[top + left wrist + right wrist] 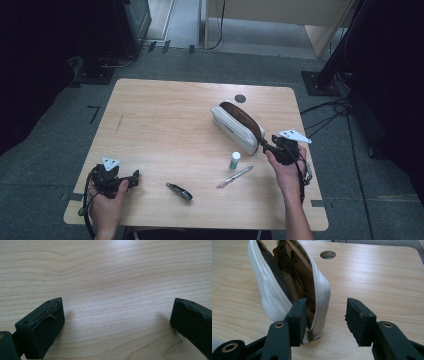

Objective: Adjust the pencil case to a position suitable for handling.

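A white zip pouch with a brown lining lies open at the right of the wooden table. My right gripper is at the pouch's near end. In the right gripper view one jaw of that gripper reaches into the pouch mouth by the zip end. The other jaw stands clear outside the pouch wall, so the gripper is open. At the table's front left my left gripper rests low. In the left gripper view its jaws stand wide open over bare wood.
A small white bottle with a green cap, a pen and a dark oblong object lie near the front edge between the hands. A round cable hole sits behind the pouch.
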Demonstrator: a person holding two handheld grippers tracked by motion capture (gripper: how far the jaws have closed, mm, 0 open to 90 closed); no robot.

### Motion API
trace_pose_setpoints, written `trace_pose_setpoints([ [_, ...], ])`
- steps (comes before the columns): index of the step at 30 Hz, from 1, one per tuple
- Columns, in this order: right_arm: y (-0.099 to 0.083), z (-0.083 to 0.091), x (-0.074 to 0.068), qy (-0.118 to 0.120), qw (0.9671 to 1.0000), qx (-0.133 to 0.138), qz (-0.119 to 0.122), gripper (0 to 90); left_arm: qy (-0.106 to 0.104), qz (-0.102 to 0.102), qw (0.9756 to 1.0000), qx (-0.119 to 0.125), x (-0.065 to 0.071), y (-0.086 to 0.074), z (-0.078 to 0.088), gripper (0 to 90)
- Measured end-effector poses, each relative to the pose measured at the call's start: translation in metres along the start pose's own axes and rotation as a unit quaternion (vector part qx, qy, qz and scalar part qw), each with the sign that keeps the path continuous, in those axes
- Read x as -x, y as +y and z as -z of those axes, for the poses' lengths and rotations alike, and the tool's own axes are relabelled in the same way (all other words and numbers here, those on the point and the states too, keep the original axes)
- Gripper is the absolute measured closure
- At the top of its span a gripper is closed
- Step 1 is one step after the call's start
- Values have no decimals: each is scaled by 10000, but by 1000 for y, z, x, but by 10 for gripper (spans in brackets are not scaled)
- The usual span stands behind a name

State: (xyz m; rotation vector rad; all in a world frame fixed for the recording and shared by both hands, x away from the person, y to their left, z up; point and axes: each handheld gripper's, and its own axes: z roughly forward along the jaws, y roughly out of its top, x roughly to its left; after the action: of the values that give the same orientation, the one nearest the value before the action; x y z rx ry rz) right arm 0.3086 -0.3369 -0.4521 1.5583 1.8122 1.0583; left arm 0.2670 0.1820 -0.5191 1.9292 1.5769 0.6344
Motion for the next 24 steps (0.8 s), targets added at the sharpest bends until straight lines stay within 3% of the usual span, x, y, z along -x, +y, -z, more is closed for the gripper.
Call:
trace_pose_setpoints([
  [14, 5, -36, -2, -78, 9996, -259, -17, 525, -10, -6, 10000, 3, 0, 0, 0, 0],
  [21, 6, -41, -2, -72, 9997, -218, 31, 788, -11, -7, 10000, 4, 0, 0, 0, 0],
  [24, 7, -41, -2, -26, 9998, -189, 104, 805, -11, -7, 10000, 4, 0, 0, 0, 0],
])
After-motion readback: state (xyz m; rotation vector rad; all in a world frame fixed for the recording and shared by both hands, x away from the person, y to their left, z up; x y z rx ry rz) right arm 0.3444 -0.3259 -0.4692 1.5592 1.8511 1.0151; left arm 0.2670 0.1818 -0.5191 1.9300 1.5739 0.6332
